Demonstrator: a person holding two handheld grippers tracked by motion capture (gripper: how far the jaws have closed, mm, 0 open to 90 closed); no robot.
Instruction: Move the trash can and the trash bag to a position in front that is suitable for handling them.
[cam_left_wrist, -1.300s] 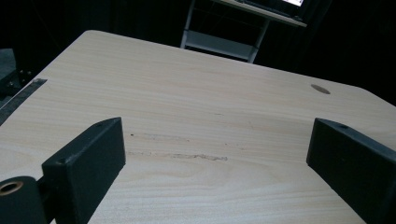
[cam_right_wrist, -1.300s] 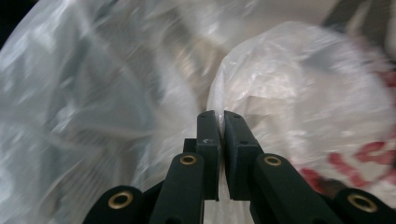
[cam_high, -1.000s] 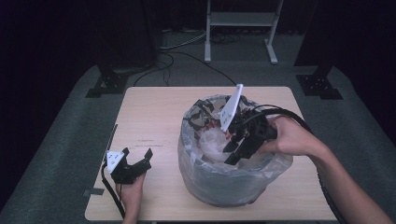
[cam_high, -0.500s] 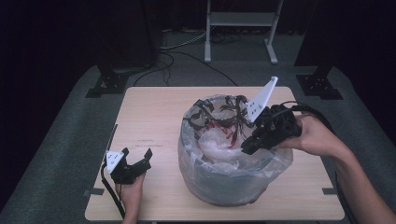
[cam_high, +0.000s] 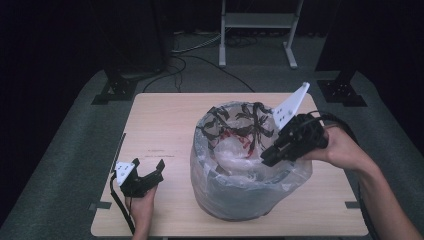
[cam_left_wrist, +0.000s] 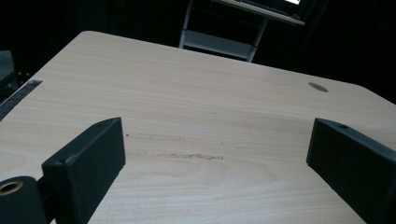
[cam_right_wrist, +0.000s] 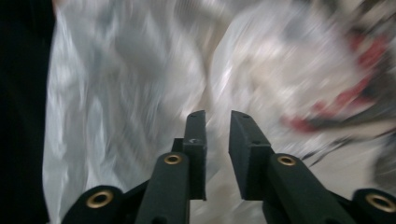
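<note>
Wooden table (cam_high: 165, 130), right gripper (cam_high: 268, 156) at bag (cam_high: 250, 195) rim, jaws narrowly parted

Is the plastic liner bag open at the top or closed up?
Open. In the high view the plastic bag is draped over the bin's rim with its mouth spread wide, and the bag's inside shows.

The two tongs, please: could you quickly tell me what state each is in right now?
Left tongs: open, holding nothing, over the bare table.
Right tongs: nearly closed with a narrow gap, jaws just been opening slightly; nothing between them, at the plastic bag.
</note>
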